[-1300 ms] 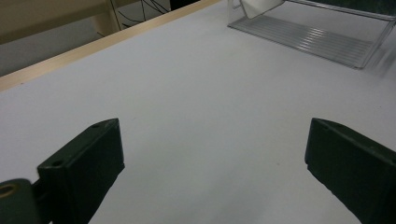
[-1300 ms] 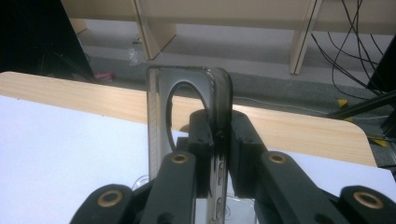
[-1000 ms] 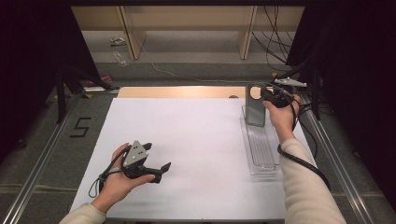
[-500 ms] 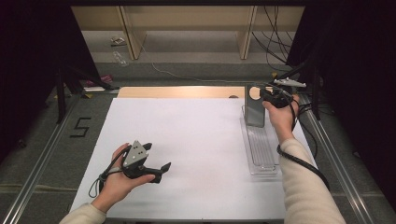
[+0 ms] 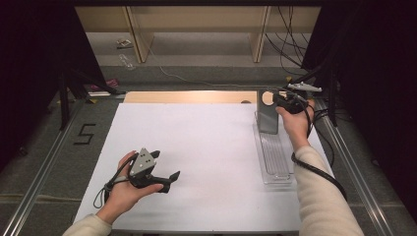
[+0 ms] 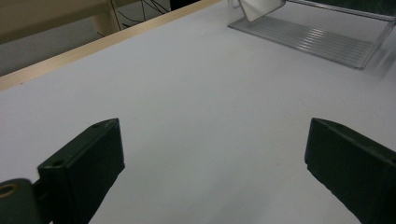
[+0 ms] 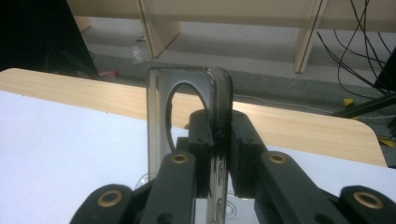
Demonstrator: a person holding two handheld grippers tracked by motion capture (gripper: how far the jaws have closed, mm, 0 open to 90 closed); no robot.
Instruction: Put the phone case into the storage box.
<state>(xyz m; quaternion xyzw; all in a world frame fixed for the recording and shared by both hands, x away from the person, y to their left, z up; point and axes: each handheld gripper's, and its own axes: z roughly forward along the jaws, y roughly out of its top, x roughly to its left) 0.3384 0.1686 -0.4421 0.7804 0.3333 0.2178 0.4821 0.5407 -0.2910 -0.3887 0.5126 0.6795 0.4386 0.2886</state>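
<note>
A white sheet [image 5: 206, 147] covered the table; a black "5" [image 5: 84, 133] marked the left floor; cables [image 5: 290, 29] hung far right.

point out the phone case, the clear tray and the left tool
phone case [image 7: 159, 140], right gripper view, its smoky back panel left of the round cutout
clear tray [image 5: 275, 157], high view, its ribbed floor
left tool [image 5: 164, 169], high view, midway between its open jaw tips

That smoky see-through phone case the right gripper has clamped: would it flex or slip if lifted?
The phone case is thin-walled with a large camera cutout, so it probably flexes and weighs little. The right gripper pinches just one side edge, so it may pivot. Its glossy surface looks somewhat slippery. It stands upright in the clear tray.
</note>
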